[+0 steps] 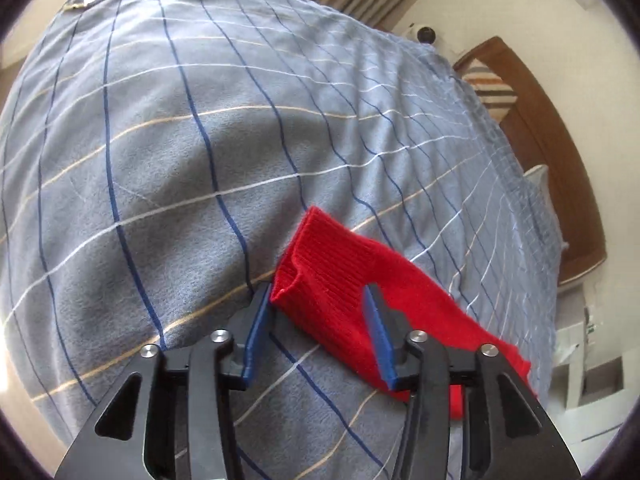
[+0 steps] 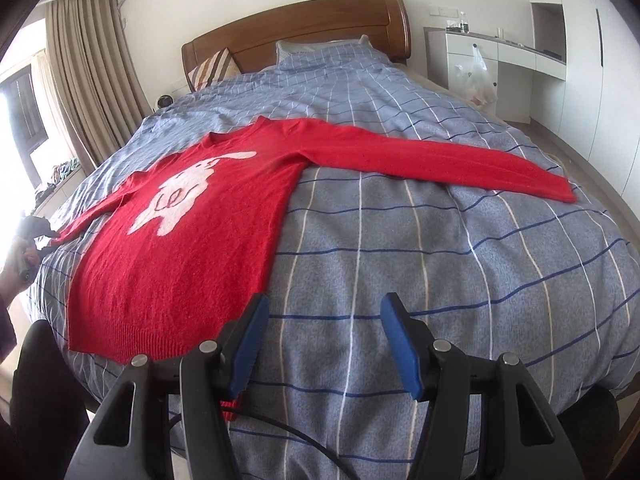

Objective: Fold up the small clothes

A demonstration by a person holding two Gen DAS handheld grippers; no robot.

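**Red sweater spread on a checked bed**

A bedroom with a wooden headboard (image 2: pixel 296 20) fills the right wrist view; the bed carries a grey-blue checked cover (image 2: pixel 440 240). The red sweater (image 2: pixel 192 232) lies flat in the left and centre of the frame, with a white animal figure (image 2: pixel 180 196) on its chest and one sleeve stretched toward the right edge. No readable writing appears on it. The right gripper (image 2: pixel 324 344) is spread above bare cover at the bottom. In the left wrist view, the left gripper (image 1: pixel 316 332) is spread around the ribbed sleeve cuff (image 1: pixel 320 264), lower centre.
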